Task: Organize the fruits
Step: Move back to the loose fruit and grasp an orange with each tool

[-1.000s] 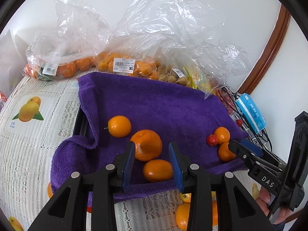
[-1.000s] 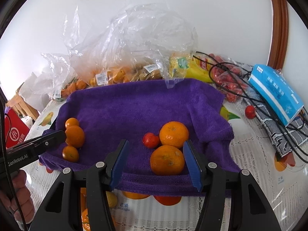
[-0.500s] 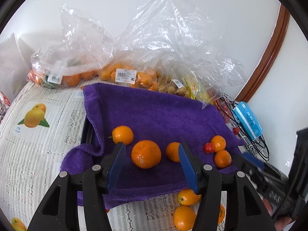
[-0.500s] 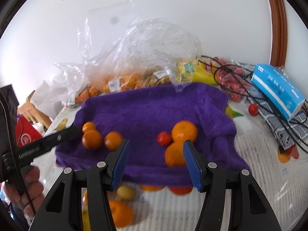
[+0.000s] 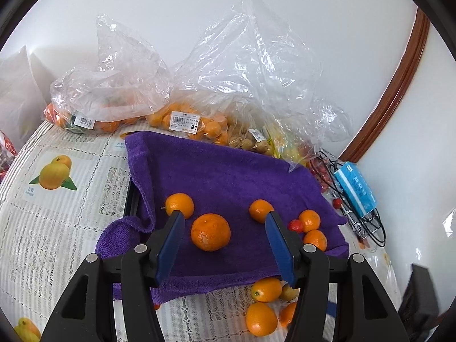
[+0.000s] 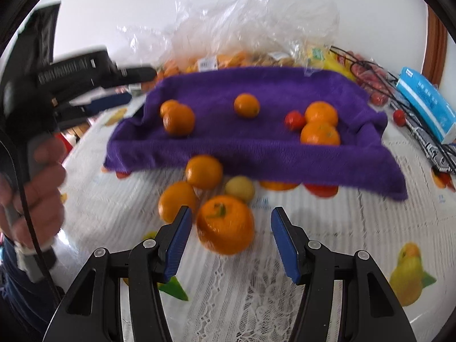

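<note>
A purple towel (image 5: 222, 176) lies over a tray and carries several oranges and a small red fruit (image 5: 295, 225). My left gripper (image 5: 223, 242) is open above its near edge, with a large orange (image 5: 210, 231) between the fingers, untouched. A smaller orange (image 5: 260, 210) lies loose to its right. My right gripper (image 6: 228, 238) is open low over the tablecloth, with a large stemmed orange (image 6: 225, 223) between its fingers. More oranges (image 6: 203, 171) and a yellow fruit (image 6: 240, 188) lie by the towel (image 6: 256, 142) front edge.
Clear plastic bags of oranges (image 5: 188, 119) and other fruit stand behind the towel by the wall. A blue box (image 5: 357, 189) and black cables (image 5: 359, 225) lie on the right. The lace tablecloth (image 6: 327, 242) has printed fruit pictures. The hand holding the left gripper (image 6: 37, 171) shows at left.
My left gripper opened, let go of a small orange that now lies on the towel, and pulled back. My right gripper drew back off the towel and down to the loose oranges in front.
</note>
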